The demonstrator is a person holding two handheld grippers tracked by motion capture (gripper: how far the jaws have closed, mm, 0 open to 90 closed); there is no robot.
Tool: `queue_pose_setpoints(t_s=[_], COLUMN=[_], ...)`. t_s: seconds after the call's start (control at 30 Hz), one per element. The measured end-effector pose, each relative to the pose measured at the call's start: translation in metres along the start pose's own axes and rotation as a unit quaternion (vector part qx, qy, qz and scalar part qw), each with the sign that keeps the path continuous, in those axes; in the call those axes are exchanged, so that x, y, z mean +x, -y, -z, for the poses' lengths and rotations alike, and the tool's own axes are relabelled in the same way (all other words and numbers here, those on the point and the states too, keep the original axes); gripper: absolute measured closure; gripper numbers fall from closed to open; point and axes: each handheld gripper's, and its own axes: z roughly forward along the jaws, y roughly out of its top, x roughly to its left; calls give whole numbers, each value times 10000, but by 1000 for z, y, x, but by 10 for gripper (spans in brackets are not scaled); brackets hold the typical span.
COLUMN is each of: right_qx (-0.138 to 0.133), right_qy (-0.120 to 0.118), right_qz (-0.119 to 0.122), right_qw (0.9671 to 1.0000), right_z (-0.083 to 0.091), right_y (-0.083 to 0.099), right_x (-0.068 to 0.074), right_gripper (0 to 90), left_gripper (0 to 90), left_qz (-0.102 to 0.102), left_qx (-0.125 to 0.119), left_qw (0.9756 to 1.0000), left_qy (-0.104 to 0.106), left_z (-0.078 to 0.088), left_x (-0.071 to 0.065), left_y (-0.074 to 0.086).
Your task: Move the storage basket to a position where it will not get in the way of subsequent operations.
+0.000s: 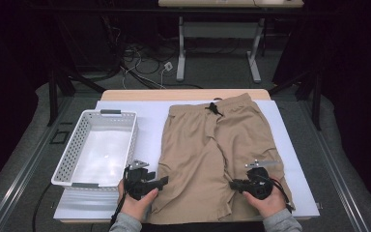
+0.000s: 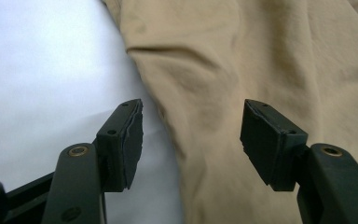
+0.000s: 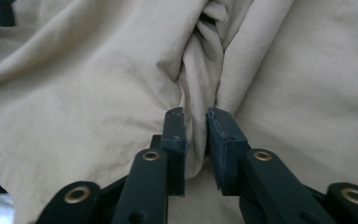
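A pair of tan shorts (image 1: 212, 154) is lying flat on the white sheet (image 1: 147, 118) covering the tabletop (image 1: 125, 94), waistband and dark drawstring (image 1: 214, 108) pointing toward twelve o'clock and the leg hems toward six. A white perforated basket (image 1: 75, 145) is sitting at about nine o'clock from the shorts, just beside them.

The left tool (image 1: 163, 181) is hovering at the seven o'clock corner of the shorts, at the outer hem of that leg. In the left gripper view its jaws are standing well apart, one over the white sheet and the other over the fabric, with the cloth edge lying between them but neither pad pressing on it.

The right tool (image 1: 233, 184) is sitting at roughly five o'clock, on the other leg. In the right gripper view its jaws are standing close together with a bunched ridge of tan cloth (image 3: 200, 93) caught between the pads (image 3: 175, 126), the fabric puckering upward from the pinch.
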Motion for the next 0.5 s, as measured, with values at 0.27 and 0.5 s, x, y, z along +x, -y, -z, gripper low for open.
queue_pose_setpoints(t_s=[0.27,0.5], right_qx=[-91,-170], right_qy=[-20,-40], right_qz=[-27,-1], right_qw=[10000,9998], right_z=[2,1], right_y=[-4,-6], right_x=[2,3], right_gripper=[690,647], left_gripper=[396,425], left_qz=[122,310], left_qx=[63,-32], left_qw=[9999,9995], left_qy=[-20,79], left_z=[-14,-19], left_x=[7,15], left_y=[-7,-12])
